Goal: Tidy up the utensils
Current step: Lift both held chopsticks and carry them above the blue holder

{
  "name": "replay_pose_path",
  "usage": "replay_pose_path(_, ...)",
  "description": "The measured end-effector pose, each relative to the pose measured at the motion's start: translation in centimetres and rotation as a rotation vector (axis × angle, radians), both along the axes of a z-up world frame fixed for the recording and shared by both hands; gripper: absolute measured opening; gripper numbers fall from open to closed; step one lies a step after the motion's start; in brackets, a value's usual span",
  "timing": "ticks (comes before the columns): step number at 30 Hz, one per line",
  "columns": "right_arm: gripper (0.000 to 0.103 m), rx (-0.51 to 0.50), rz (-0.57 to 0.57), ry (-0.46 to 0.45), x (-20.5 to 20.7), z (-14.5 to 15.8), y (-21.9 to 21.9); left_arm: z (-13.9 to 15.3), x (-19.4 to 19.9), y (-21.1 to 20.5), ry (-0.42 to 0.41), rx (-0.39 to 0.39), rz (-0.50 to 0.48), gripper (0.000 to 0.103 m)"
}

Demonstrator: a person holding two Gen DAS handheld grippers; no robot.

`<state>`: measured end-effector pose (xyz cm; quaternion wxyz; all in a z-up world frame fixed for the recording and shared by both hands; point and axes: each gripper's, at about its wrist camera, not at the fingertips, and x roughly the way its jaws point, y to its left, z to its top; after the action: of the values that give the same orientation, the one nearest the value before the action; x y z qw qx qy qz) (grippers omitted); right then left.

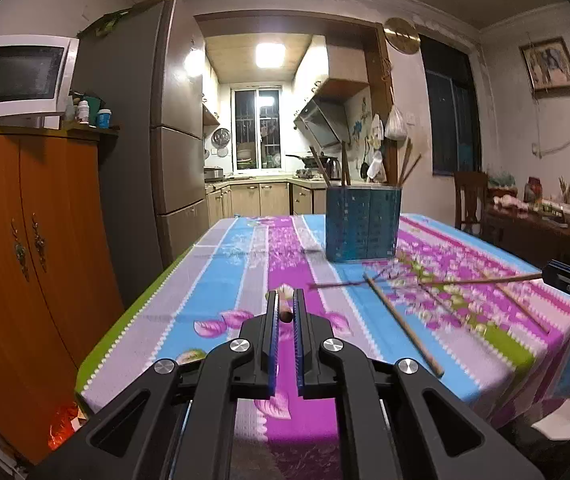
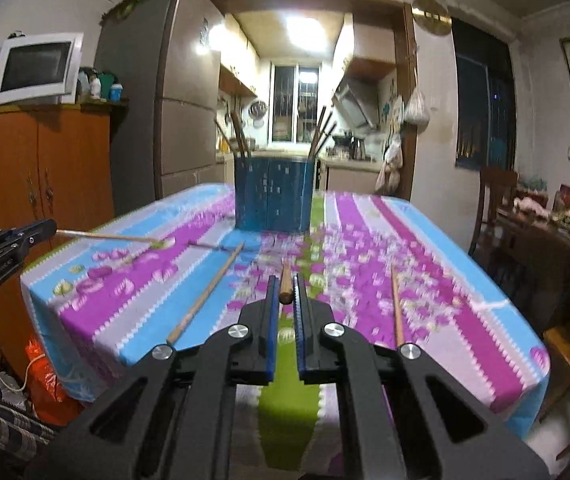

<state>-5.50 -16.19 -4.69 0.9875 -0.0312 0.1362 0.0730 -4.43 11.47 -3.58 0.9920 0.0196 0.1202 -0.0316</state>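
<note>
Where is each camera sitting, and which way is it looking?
Left wrist: sits on the left gripper, shut on a chopstick, facing across the table to the blue holder; the right gripper shows at right.
Right wrist: sits on the right gripper, shut on its chopstick, same way; the left gripper shows at left.
Shared: table, holder, loose chopstick, kitchen.

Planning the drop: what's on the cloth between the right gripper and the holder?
Right wrist view: only bare tablecloth lies ahead of the right gripper toward the holder; loose chopsticks lie to either side.

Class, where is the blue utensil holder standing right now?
The blue utensil holder stands upright at the table's far end, ahead of both cameras, chopsticks lying on the tablecloth before it.
</note>
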Motion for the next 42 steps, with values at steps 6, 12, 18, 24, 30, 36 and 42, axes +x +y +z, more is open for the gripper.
replay_pose_path(6, 0.006, 0.027, 0.026, -0.048, -0.2, 2.7, -0.7, 3.1, 0.3, 0.8, -0.012, -0.051, -0.001, 0.008)
replay_pose_path(12, 0.006, 0.044, 0.057, -0.085, 0.2, 5.1, -1.1, 6.1, 0.8, 0.7, -0.035, -0.043, -0.011, 0.008)
replay_pose_path(18, 0.006, 0.057, 0.081, -0.104, 1.2, 7.0, -1.6, 8.3, 1.5, 0.8, -0.047, -0.059, -0.037, 0.008)
replay_pose_path(24, 0.006, 0.086, 0.107, -0.092, 2.4, 8.3, -2.0, 9.9, 2.7, 0.4, -0.038, -0.077, -0.07, 0.008)
replay_pose_path(30, 0.006, 0.11, 0.131, -0.067, 3.9, 9.6, -2.4, 11.4, 4.2, -0.3, -0.019, -0.068, -0.097, 0.008)
replay_pose_path(36, 0.006, 0.132, 0.162, -0.051, 5.6, 10.9, -2.4, 12.9, 6.0, -1.3, 0.008, -0.064, -0.124, 0.008)
replay_pose_path(42, 0.006, 0.182, 0.21, 0.013, 8.0, 12.1, -2.4, 14.2, 7.7, -2.9, 0.033, -0.06, -0.141, 0.008)
